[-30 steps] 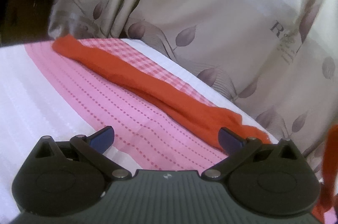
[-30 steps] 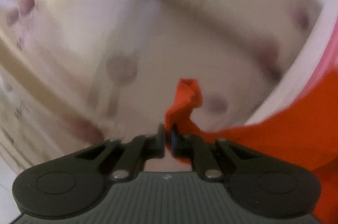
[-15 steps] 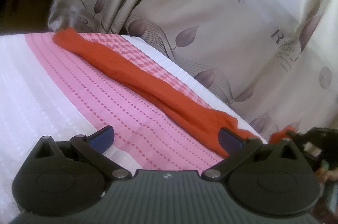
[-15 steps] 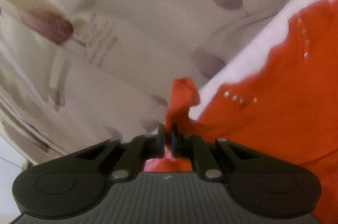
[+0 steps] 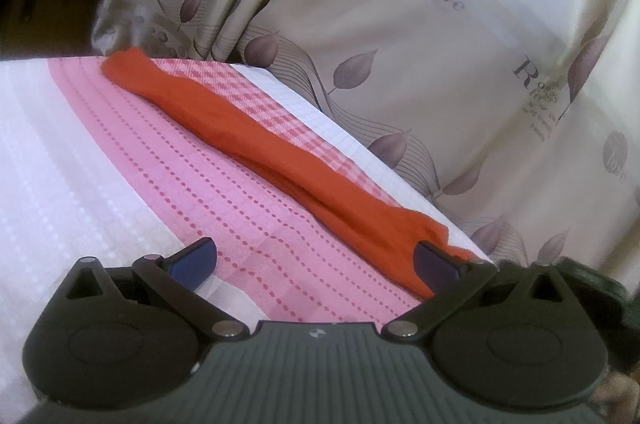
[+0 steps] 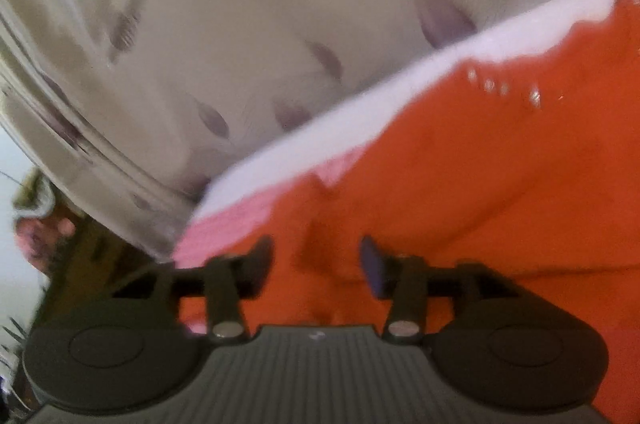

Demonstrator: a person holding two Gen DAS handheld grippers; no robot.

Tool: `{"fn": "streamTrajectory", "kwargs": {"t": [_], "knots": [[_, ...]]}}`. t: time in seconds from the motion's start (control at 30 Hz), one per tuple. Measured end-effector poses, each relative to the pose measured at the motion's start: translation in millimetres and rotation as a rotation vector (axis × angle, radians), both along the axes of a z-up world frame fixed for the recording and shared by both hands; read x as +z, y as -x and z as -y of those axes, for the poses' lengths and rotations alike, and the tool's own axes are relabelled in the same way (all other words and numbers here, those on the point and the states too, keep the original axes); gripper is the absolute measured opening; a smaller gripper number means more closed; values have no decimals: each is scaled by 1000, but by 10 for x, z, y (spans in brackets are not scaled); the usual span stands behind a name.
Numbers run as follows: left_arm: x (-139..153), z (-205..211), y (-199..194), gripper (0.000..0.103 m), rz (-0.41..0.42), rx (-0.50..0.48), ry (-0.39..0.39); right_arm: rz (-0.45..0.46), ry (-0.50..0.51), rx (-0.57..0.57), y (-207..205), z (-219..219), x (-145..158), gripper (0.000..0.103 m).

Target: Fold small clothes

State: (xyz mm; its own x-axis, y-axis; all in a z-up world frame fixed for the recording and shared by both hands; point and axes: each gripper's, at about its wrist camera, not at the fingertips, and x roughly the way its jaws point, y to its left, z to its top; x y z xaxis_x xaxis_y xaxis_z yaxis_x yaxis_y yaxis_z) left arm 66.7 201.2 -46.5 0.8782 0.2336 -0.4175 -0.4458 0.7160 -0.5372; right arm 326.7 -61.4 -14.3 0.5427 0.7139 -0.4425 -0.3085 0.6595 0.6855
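**Right gripper lets go of the orange garment's end**

The orange garment point(image 5: 280, 143) lies as a long, narrow strip along the far side of the bed, over the pink checked band of the bedspread point(image 5: 120, 159) and close to its white edge by the curtain. Half a second ago the right gripper point(image 6: 316, 260) was clamped on a raised corner of this cloth, held up off the bed; now its jaws stand apart with nothing between them, and the orange fabric lies flat beneath and ahead of the fingers. The corner has been set down and released, so this laying-out or fold stroke looks finished, and the garment seems ready for a fresh grasp.

From the right wrist view, which is blurred by motion, the cloth spreads wide at its near end, with a wavy edge towards the white border and a short row of small shiny dots point(image 6: 504, 87) on it. From the left wrist view it reads as smooth and slightly rumpled, widening towards the near end.

The left gripper point(image 5: 316, 260) hangs wide open above the pink dotted stripes, just beside the garment's near end, holding nothing, much as it did a second ago. The leaf-print curtain point(image 5: 440, 43) hangs right behind the bed.
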Motion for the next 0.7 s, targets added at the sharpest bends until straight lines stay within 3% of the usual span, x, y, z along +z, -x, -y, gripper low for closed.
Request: {"fn": "streamTrajectory", "kwargs": {"t": [0.1,0.3,0.37,0.43,0.5,0.7], "knots": [[-12,-39,21,103,20,-2,25,35,5,-6,228,200,106,53],[17,-233,45,103,38,-39,91,119,230,14,914,597,139,53],[51,-405,96,103,40,1,102,145,268,18,1096,718,139,57],[62,-653,149,102,33,60,139,139,267,0,1225,857,107,69],[46,-970,208,100,41,116,209,113,224,-17,1280,983,58,70],[91,-1622,42,100,6,172,299,104,183,-38,1296,975,-1,70]]}}
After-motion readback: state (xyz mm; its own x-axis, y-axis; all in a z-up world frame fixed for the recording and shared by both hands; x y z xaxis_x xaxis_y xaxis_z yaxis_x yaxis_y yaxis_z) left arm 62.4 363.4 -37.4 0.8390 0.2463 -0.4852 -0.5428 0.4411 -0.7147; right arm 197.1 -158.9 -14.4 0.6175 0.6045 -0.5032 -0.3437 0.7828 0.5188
